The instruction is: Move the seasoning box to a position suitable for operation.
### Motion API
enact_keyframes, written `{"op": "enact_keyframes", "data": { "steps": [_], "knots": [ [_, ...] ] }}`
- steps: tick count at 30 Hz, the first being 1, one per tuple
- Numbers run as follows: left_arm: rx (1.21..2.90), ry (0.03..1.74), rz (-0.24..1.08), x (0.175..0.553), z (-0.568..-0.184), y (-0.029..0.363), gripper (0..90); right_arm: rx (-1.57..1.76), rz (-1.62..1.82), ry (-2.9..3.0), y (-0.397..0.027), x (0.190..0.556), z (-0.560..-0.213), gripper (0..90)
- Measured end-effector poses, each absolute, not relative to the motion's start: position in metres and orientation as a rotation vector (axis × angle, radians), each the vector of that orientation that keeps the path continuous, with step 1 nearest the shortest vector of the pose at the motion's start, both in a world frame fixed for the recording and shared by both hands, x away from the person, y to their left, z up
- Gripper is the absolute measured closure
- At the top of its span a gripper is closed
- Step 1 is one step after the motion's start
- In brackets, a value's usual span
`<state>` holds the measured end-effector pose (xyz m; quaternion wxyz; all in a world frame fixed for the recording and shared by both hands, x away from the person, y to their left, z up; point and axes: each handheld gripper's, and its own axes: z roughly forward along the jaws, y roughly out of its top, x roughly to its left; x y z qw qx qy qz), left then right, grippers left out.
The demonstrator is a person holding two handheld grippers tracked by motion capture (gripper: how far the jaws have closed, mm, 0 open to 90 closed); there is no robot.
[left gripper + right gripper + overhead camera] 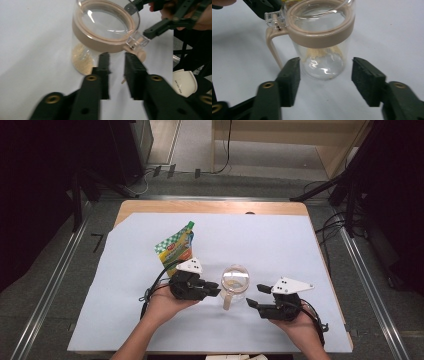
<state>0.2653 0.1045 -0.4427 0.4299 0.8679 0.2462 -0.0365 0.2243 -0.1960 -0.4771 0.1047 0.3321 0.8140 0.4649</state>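
A clear jar (235, 281) with a beige lid ring and beige handle stands upright on the white sheet between my two grippers. A little pale grainy stuff lies in the bottom of the jar (82, 62). My left gripper (216, 289) points at it from the left. In the left gripper view its jaws (117, 56) stand close together with a narrow gap and nothing between them, just short of the handle (140, 53). My right gripper (254, 296) is open on the jar's right side. The jar (322, 37) rises just beyond the right gripper's (325, 61) wide-set pads, untouched.
A green and yellow pouch (176, 247) lies behind the left hand. The white sheet (280, 245) covers most of the wooden table (210, 206). A white rounded object (183, 82) sits past the table's near edge. Dark stands and cables surround the table.
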Motion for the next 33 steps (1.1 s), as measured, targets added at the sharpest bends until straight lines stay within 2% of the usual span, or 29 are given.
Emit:
{"op": "enact_keyframes", "data": {
  "steps": [3, 8, 11, 33],
  "knots": [
    [2.168, 0.607, -0.106, 0.264, -0.446, 0.101, 90.0, 1.013, 1.378, 2.392, -0.2, 0.226, -0.476, 58.6],
    [2.178, 0.592, -0.122, 0.261, -0.449, 0.093, 90.0, 1.101, 1.403, 2.384, -0.204, 0.233, -0.478, 82.7],
    [2.175, 0.588, -0.124, 0.261, -0.45, 0.091, 90.0, 1.115, 1.407, 2.377, -0.203, 0.236, -0.478, 90.0],
    [2.178, 0.61, -0.096, 0.26, -0.453, 0.088, 90.0, 1.097, 1.404, 2.38, -0.191, 0.238, -0.482, 90.0]
  ]
}}
